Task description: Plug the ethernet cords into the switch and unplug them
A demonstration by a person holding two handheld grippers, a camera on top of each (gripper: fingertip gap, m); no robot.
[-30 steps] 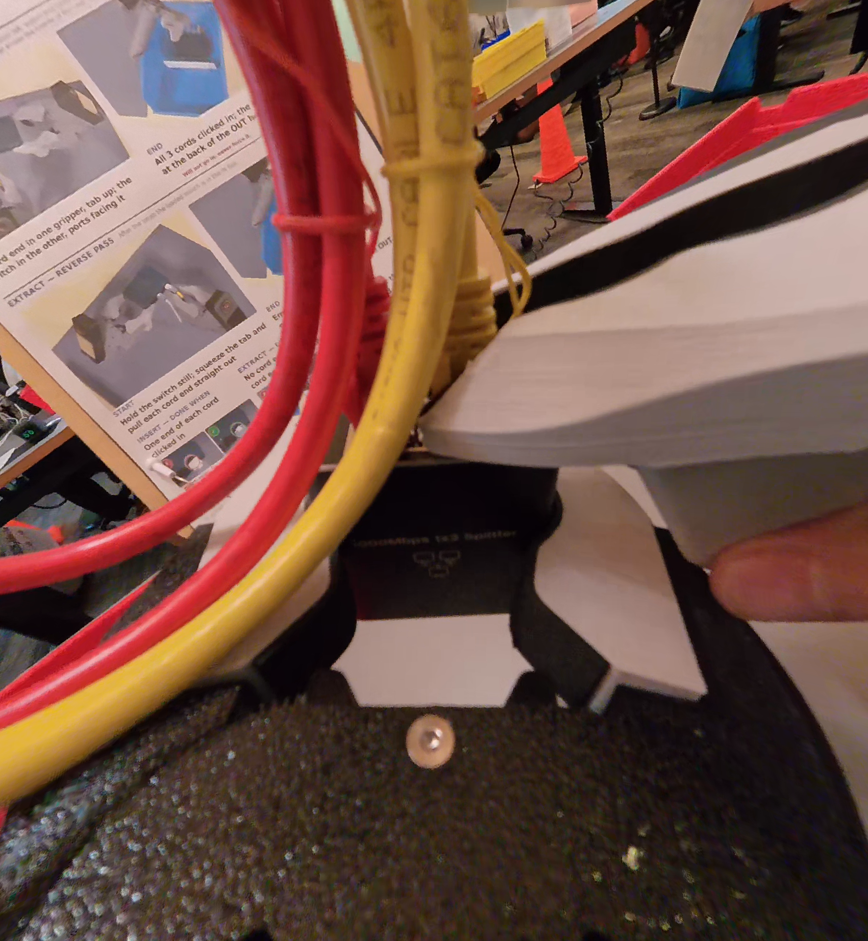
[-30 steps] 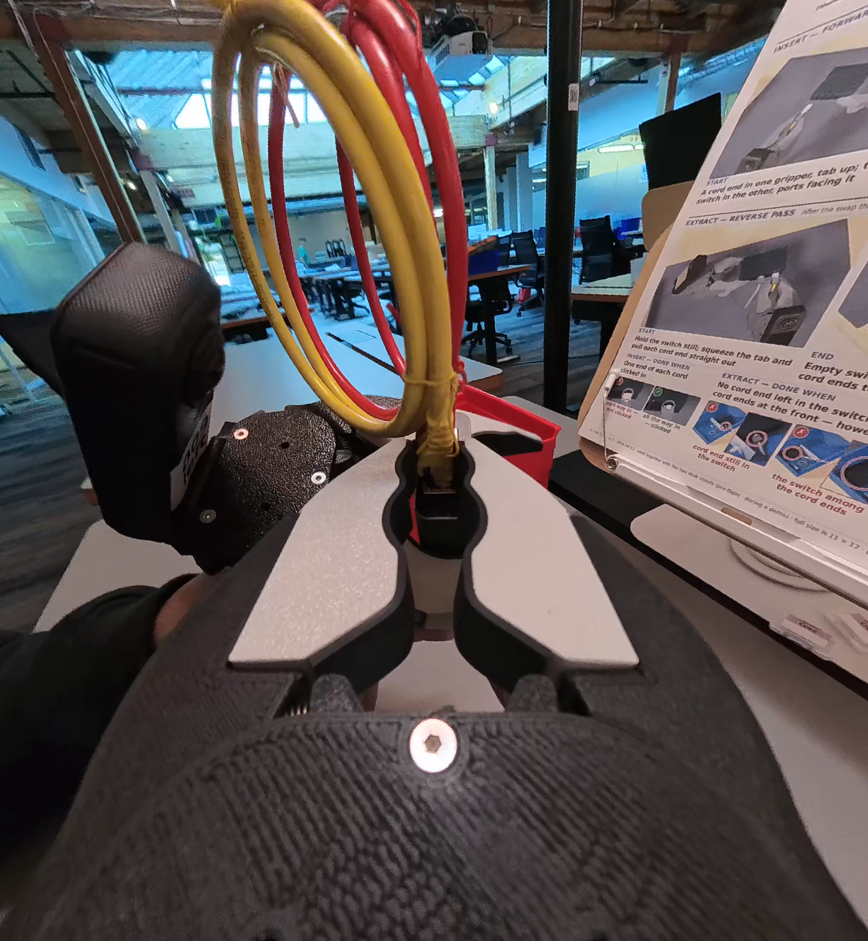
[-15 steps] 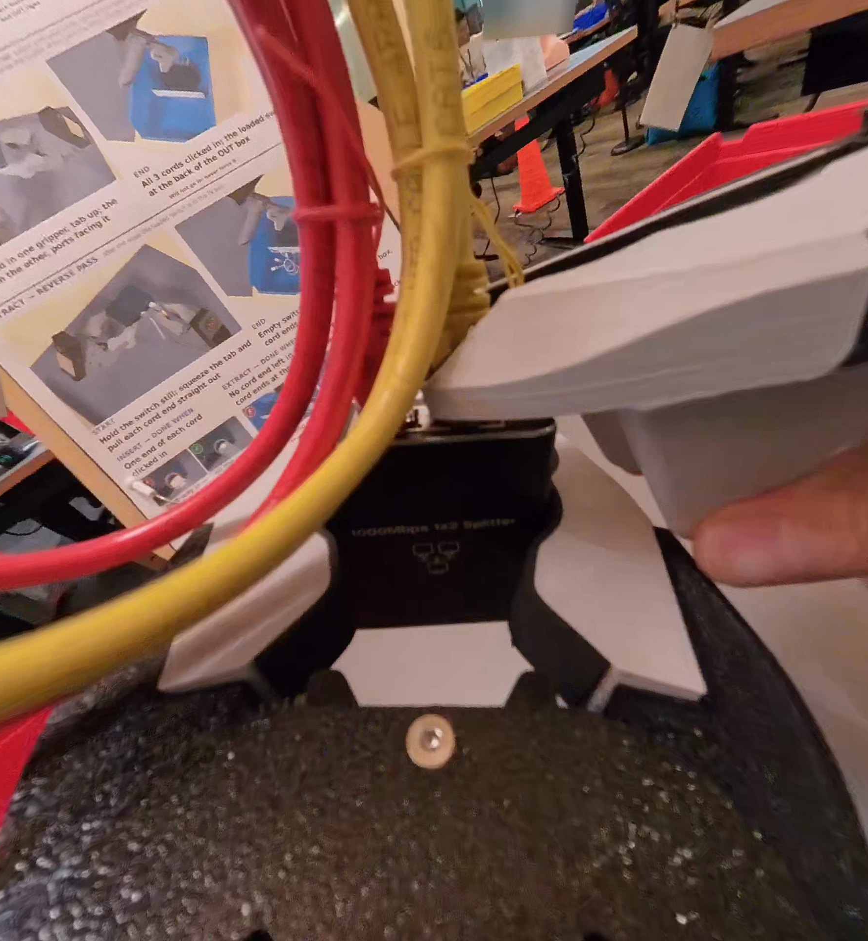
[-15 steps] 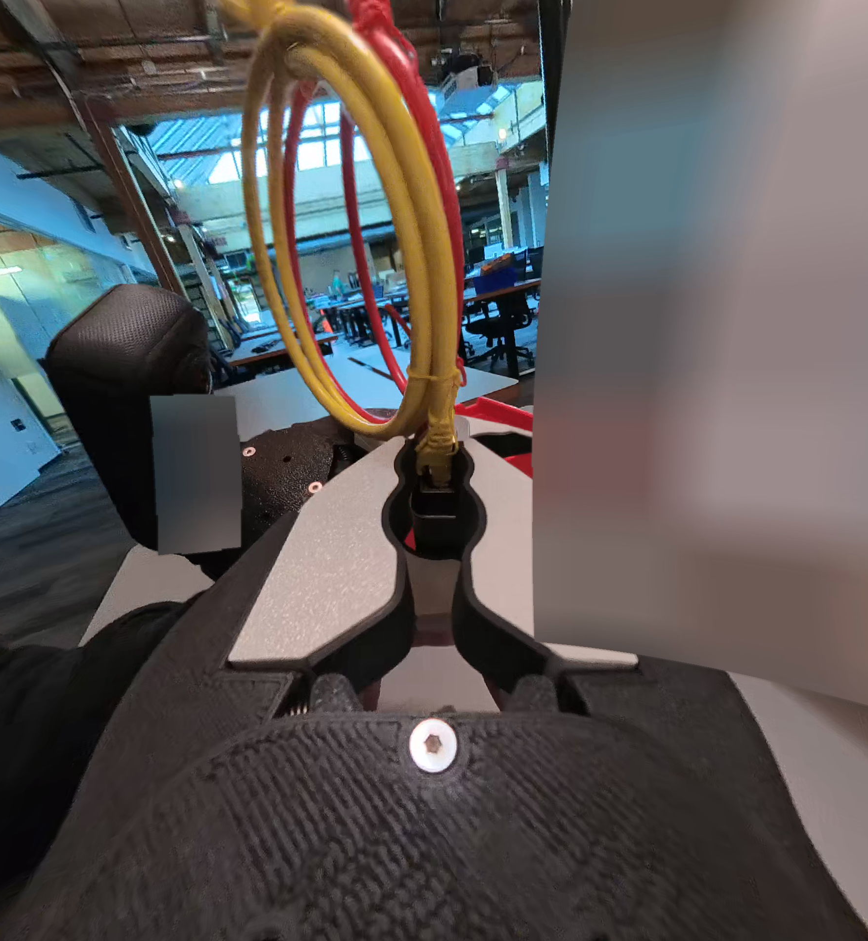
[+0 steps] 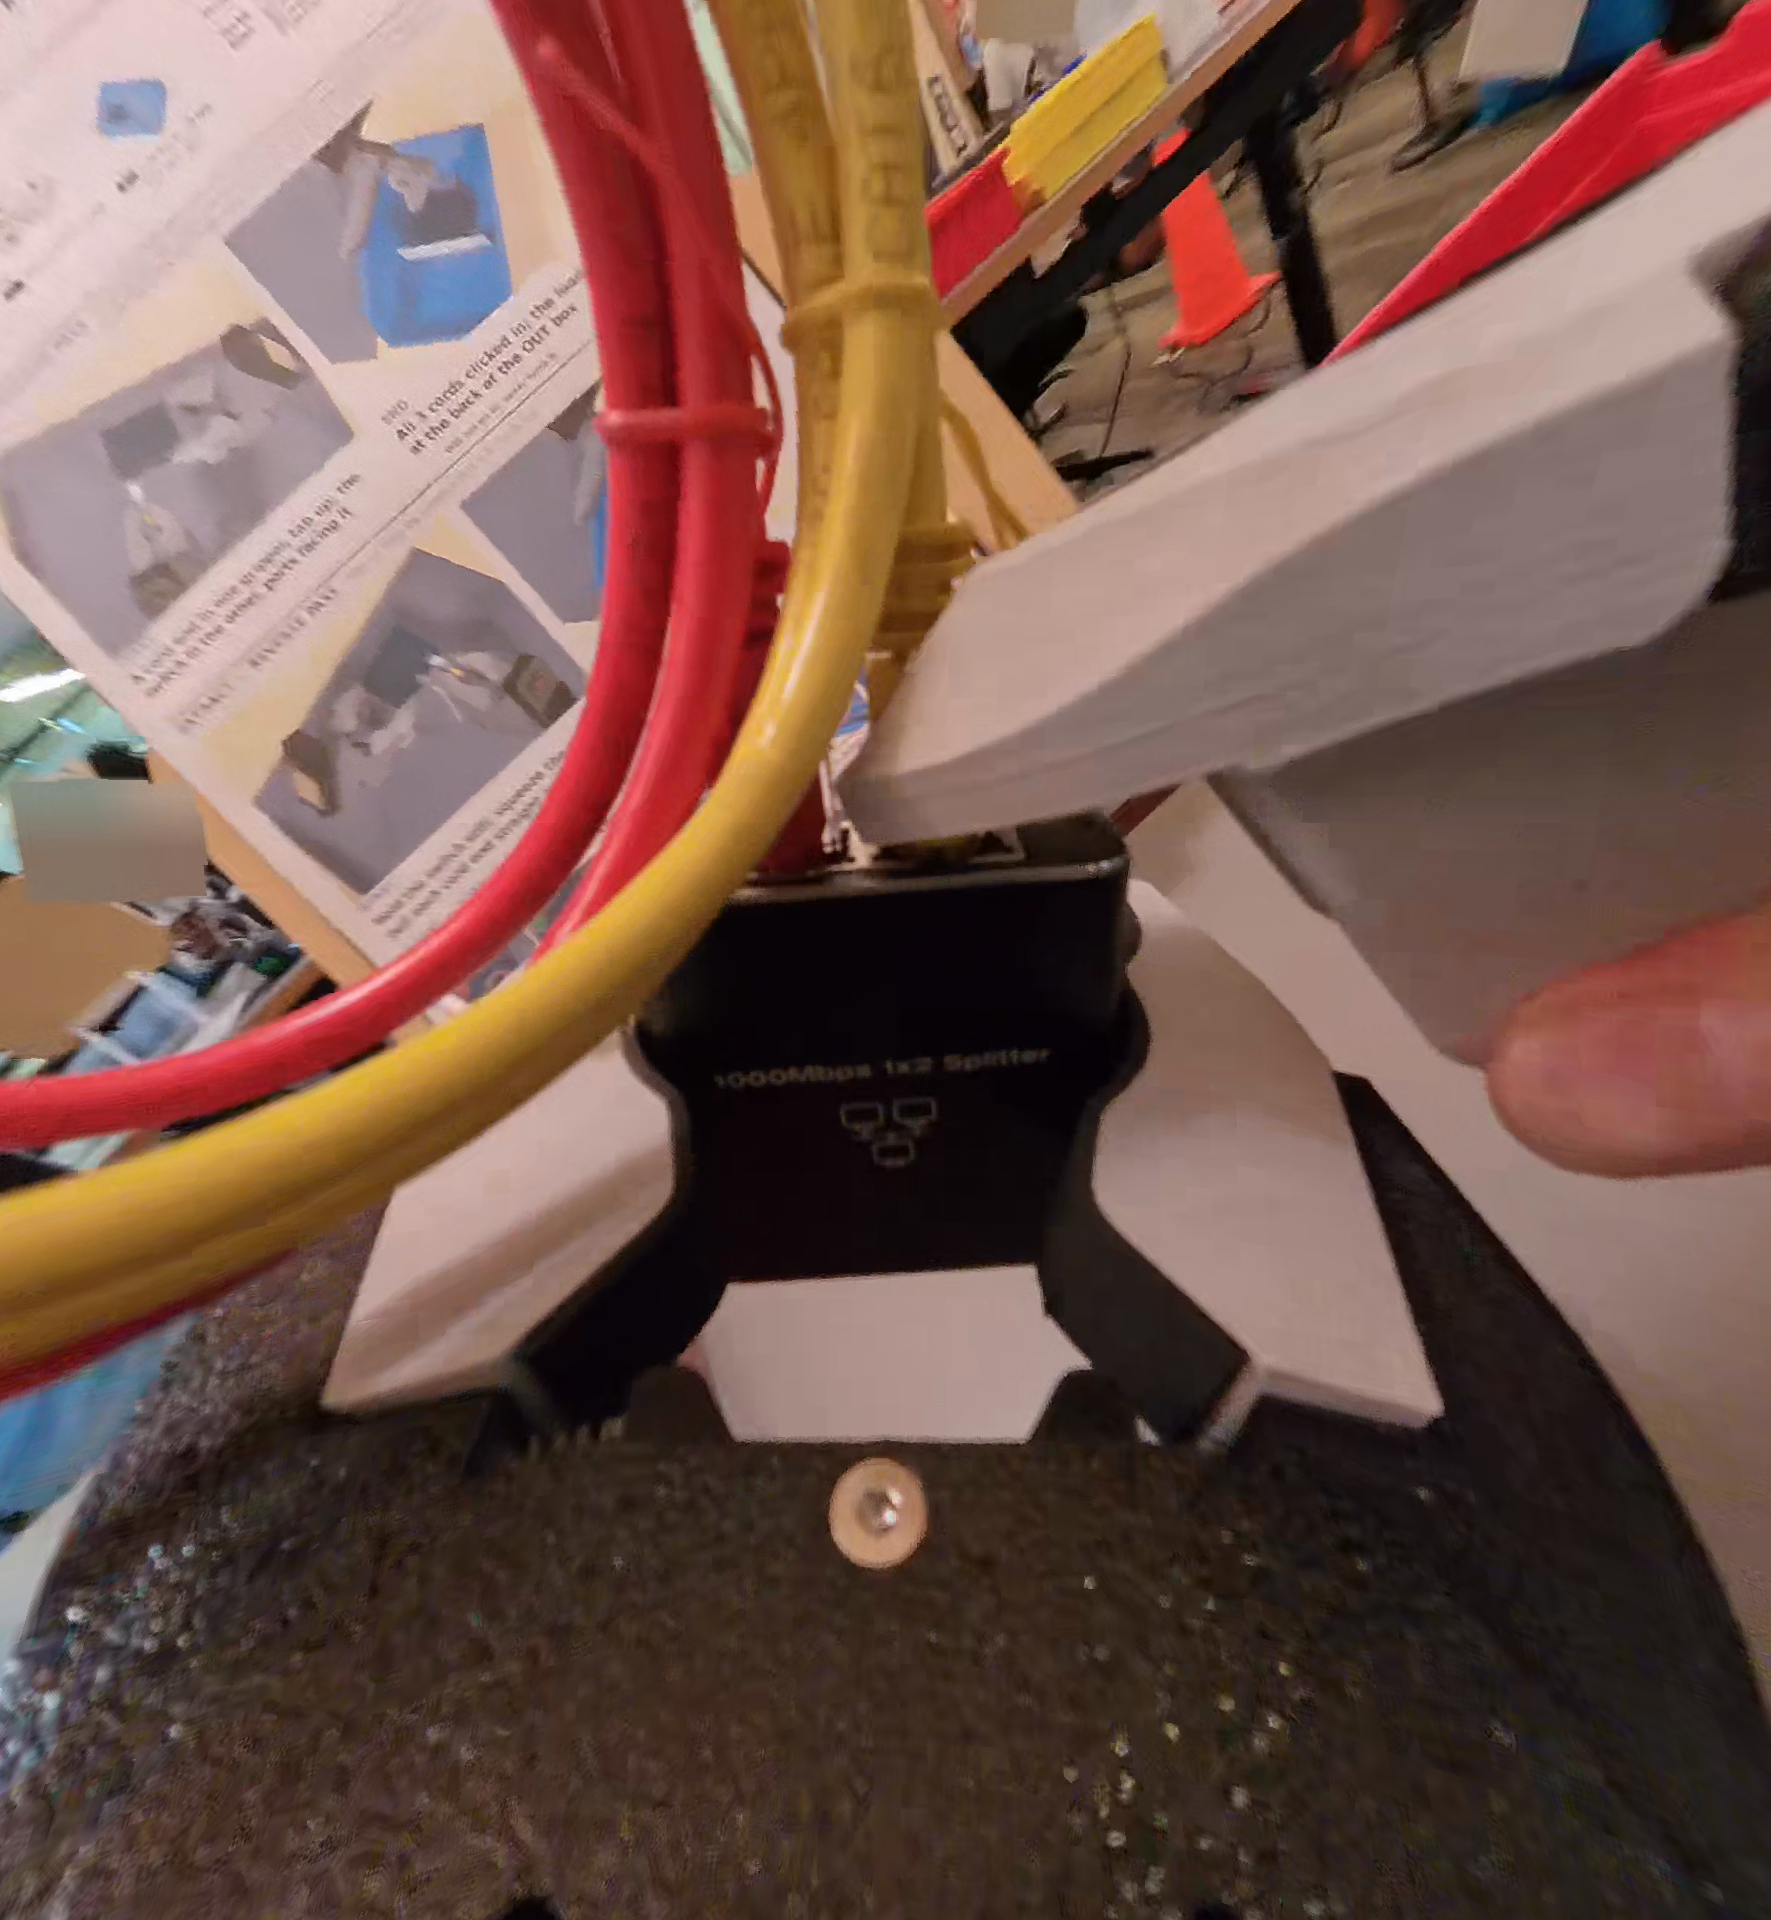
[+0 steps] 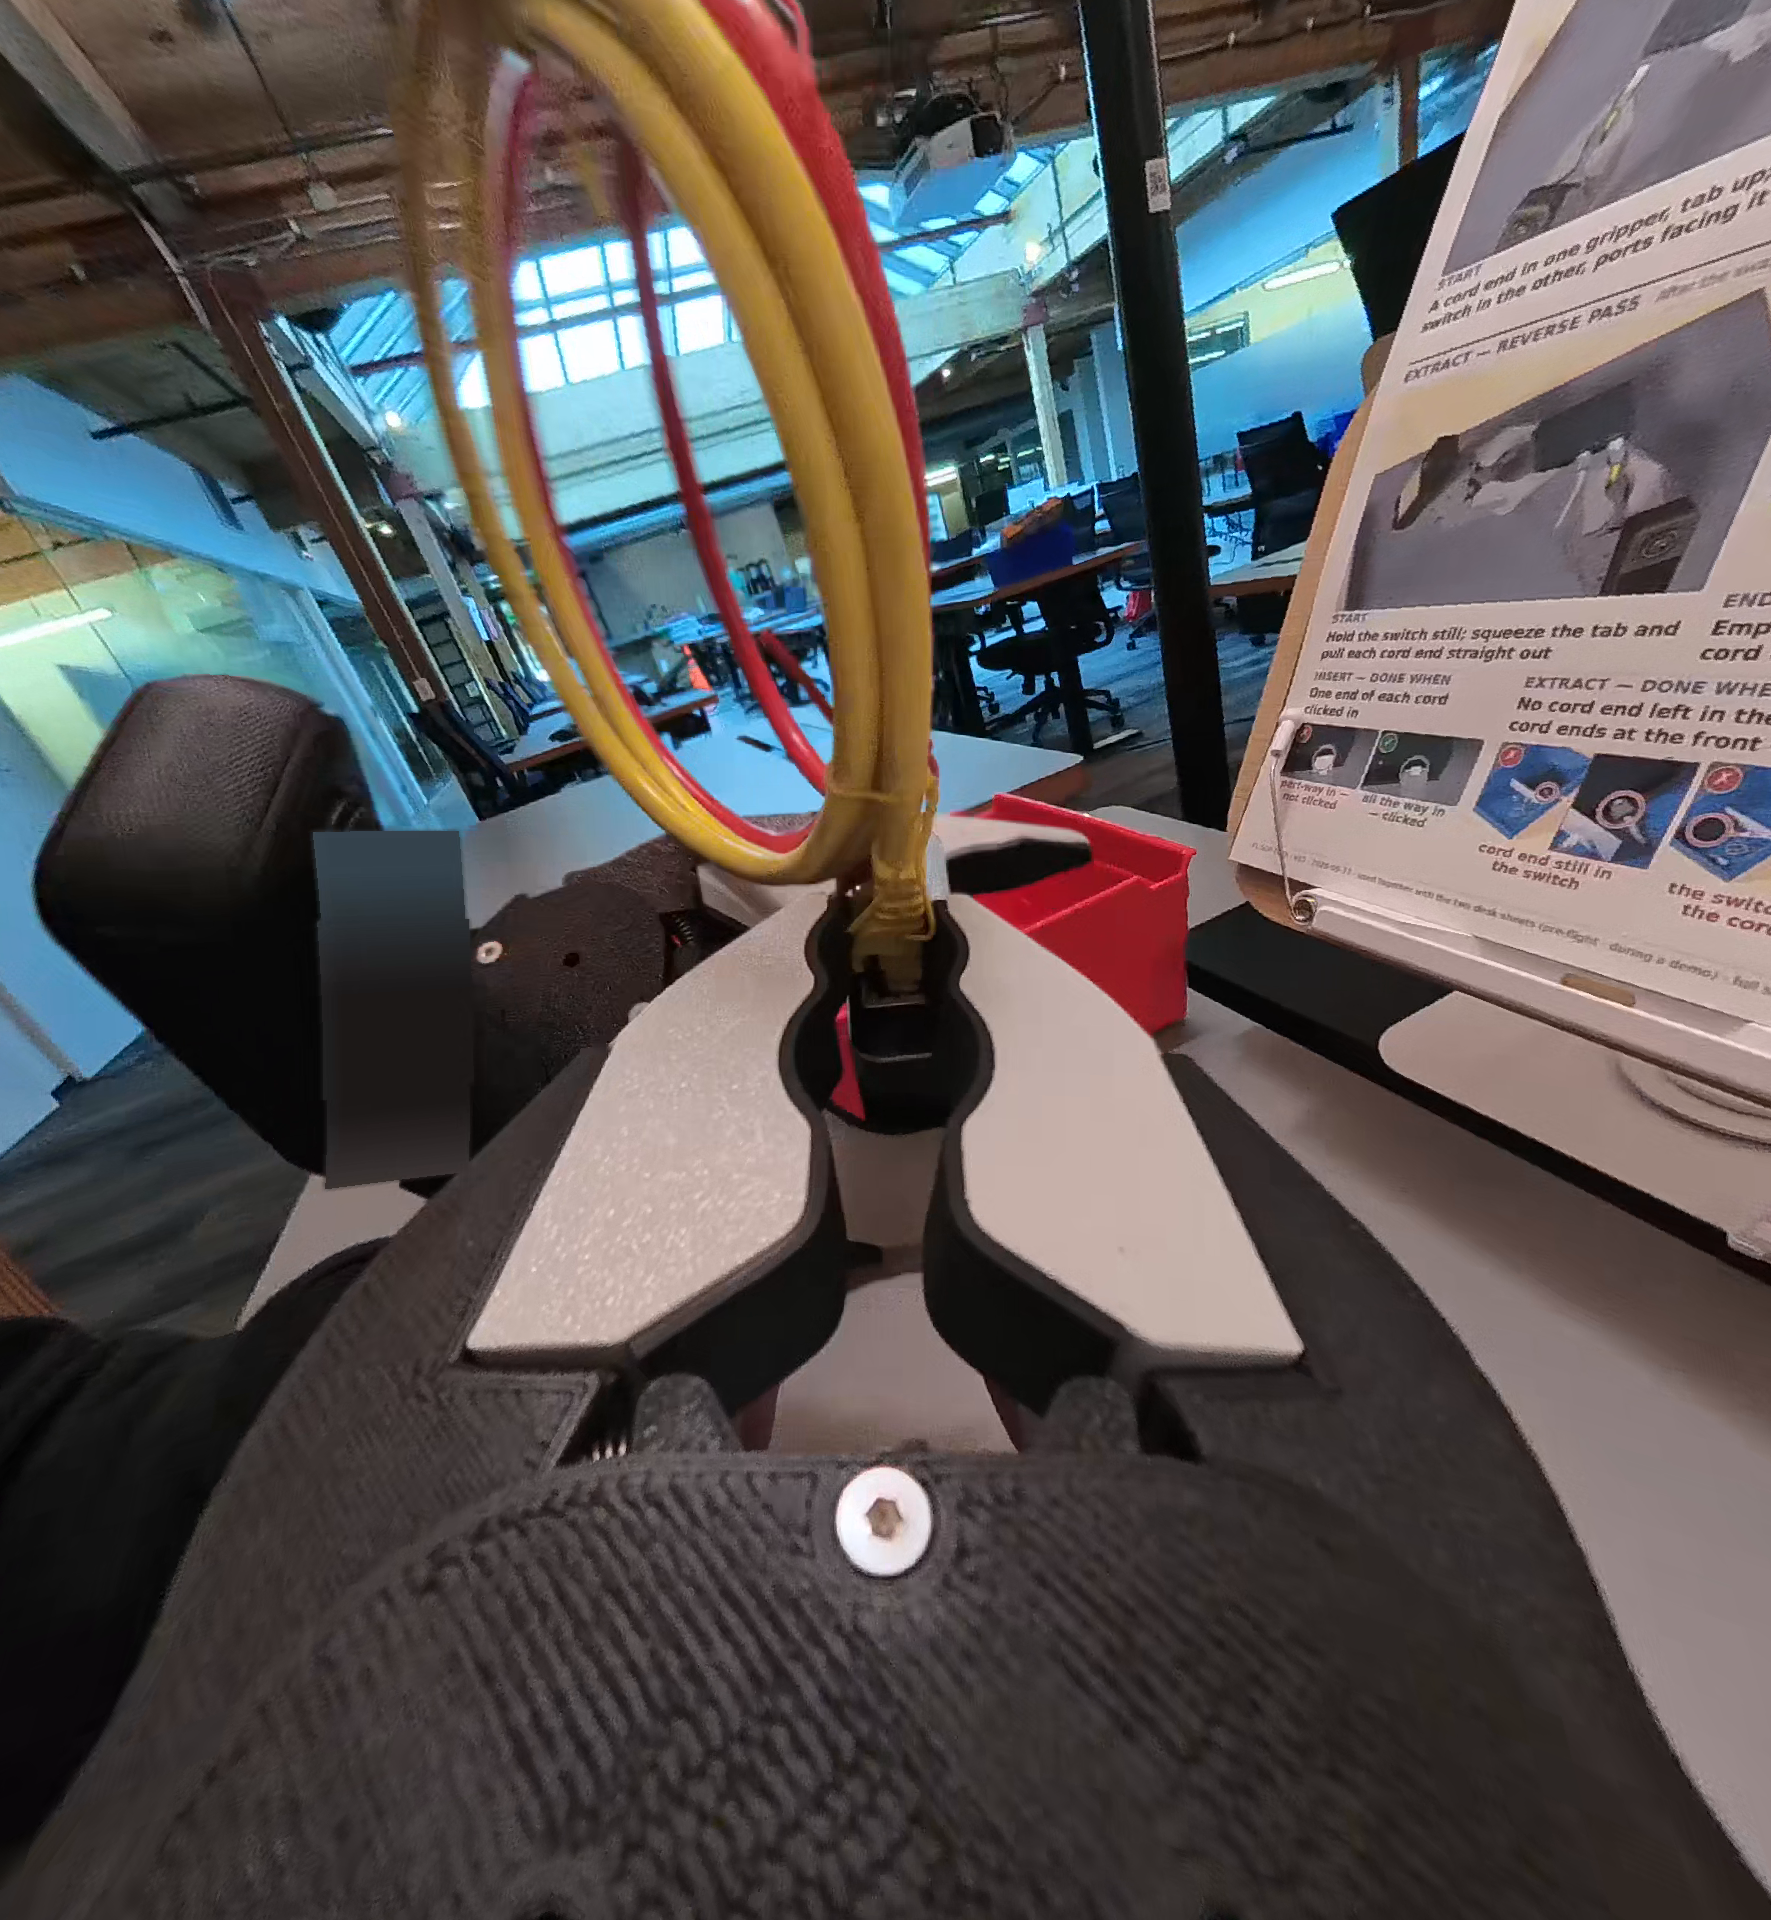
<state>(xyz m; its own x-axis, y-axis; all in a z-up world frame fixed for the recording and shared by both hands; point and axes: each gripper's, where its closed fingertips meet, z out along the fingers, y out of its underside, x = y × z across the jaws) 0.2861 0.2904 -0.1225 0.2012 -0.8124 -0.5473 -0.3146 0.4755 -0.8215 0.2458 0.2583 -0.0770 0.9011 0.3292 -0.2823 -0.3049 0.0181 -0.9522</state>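
In the left wrist view my left gripper (image 5: 891,977) is shut on the black switch (image 5: 902,1091), ports facing away. A coiled red cord (image 5: 673,520) and a coiled yellow cord (image 5: 839,582) rise from its ports. A finger of my right gripper (image 5: 1276,582) reaches in from the right over the yellow plug (image 5: 922,582). In the right wrist view my right gripper (image 6: 886,935) is shut on the yellow plug (image 6: 896,914), directly above the switch (image 6: 891,1039). How deep the plug sits in the port is hidden.
An instruction sheet on a stand (image 6: 1587,623) is close on the right of the right wrist view and behind the cords in the left wrist view (image 5: 289,416). A red bin (image 6: 1089,925) sits on the table behind the grippers. A person's fingertip (image 5: 1670,1060) rests under the right gripper.
Both grippers have tilted and shifted together, so the background has swung. More of the switch's top shows below the right gripper's finger. Both grips are unchanged.
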